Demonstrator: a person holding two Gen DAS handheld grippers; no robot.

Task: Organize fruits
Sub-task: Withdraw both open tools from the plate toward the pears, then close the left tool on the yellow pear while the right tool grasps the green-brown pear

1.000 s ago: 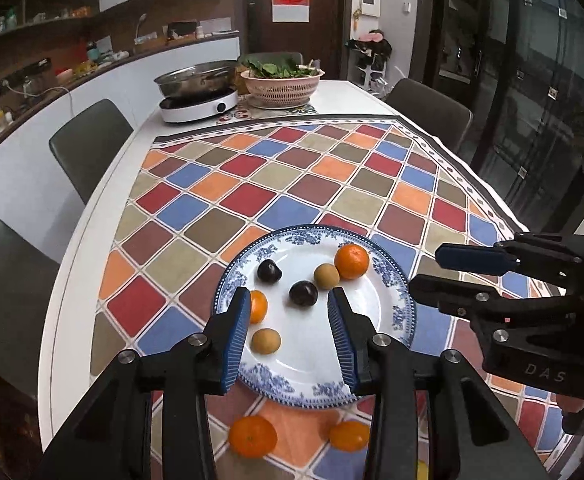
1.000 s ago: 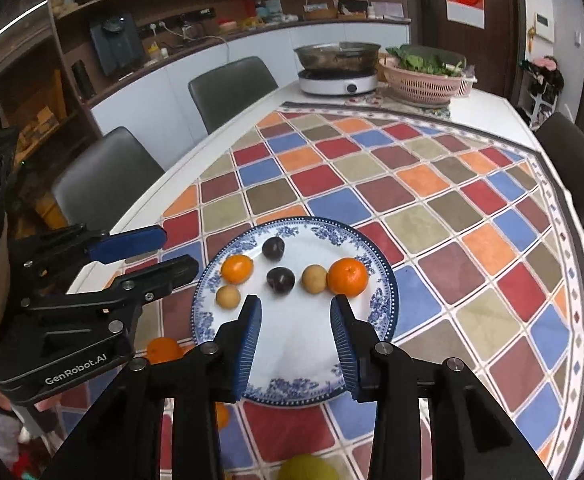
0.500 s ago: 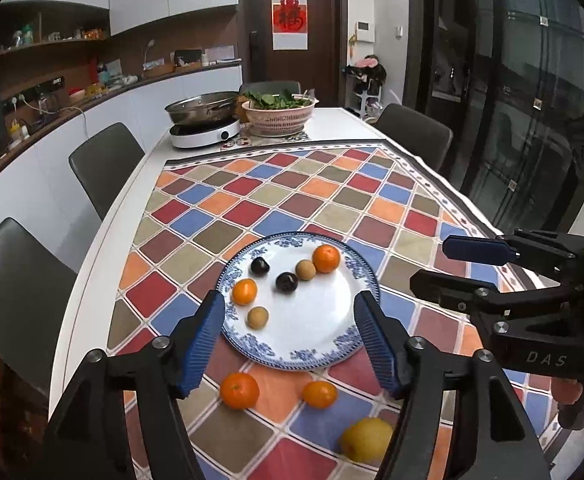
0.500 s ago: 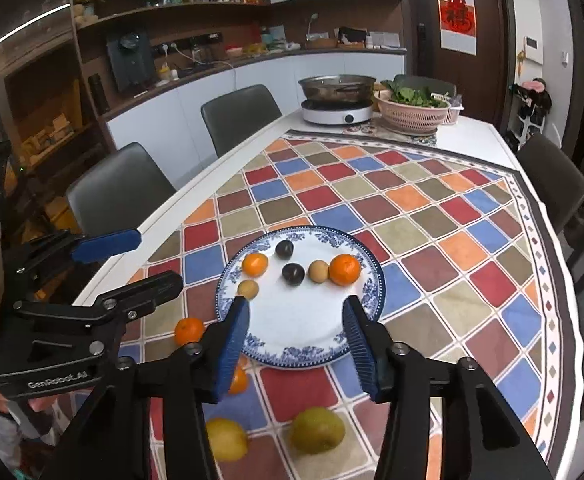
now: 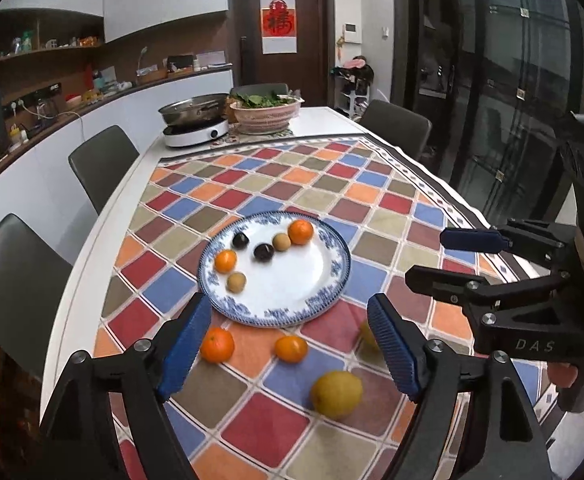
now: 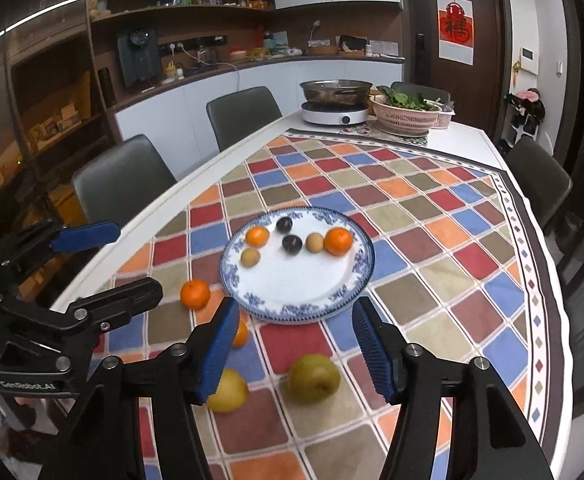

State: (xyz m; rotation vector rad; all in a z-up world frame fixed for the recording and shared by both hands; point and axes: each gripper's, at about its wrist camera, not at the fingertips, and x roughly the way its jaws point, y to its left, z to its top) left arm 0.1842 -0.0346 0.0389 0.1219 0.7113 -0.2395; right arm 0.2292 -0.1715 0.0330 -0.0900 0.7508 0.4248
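A blue-and-white plate [image 5: 292, 280] [image 6: 304, 284] on the checked cloth holds two oranges, two dark plums and two small brown fruits. In front of it lie two loose oranges [image 5: 217, 345] [image 5: 291, 348] and a yellow pear [image 5: 336, 394]. The right wrist view also shows a greenish pear [image 6: 314, 378]. My left gripper [image 5: 288, 312] hovers over the loose fruit, its jaws opening with nothing between them. My right gripper [image 6: 296, 316] hangs beside it, above the pears, its jaws also opening and empty.
An induction cooker with a steel pan [image 5: 196, 132] and a pink basket of greens [image 5: 266, 114] stand at the table's far end. Grey chairs [image 5: 100, 164] line the left side and one stands at the far right. The white table edge runs along the left.
Both grippers have pulled back from the plate towards the near end of the table, and their jaws have spread wider. The loose oranges and pears have come into view.
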